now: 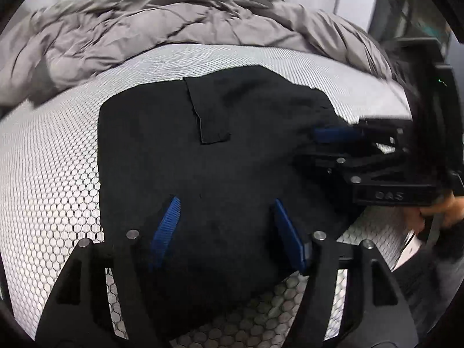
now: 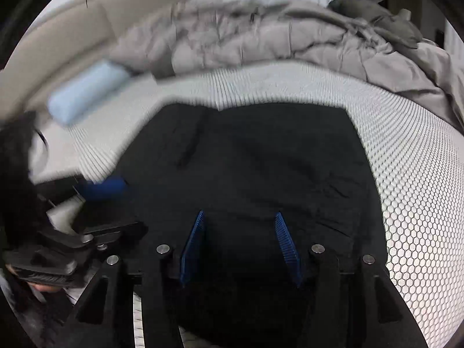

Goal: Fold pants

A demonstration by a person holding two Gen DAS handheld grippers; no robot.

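The black pants (image 1: 208,156) lie folded into a compact block on the white honeycomb-patterned bed cover (image 1: 58,174), with a pocket flap on top. My left gripper (image 1: 226,203) hovers over the near edge of the pants, open, its blue pads apart and holding nothing. My right gripper (image 2: 239,217) is also open above the pants (image 2: 261,159), empty. The right gripper also shows in the left wrist view (image 1: 336,136) at the pants' right edge. The left gripper shows blurred in the right wrist view (image 2: 104,187) at the pants' left edge.
A rumpled grey duvet (image 1: 162,26) is piled along the far side of the bed. A light blue folded item (image 2: 84,92) lies at the far left beside a beige headboard (image 2: 72,23). The person's hand (image 1: 440,206) holds the right gripper.
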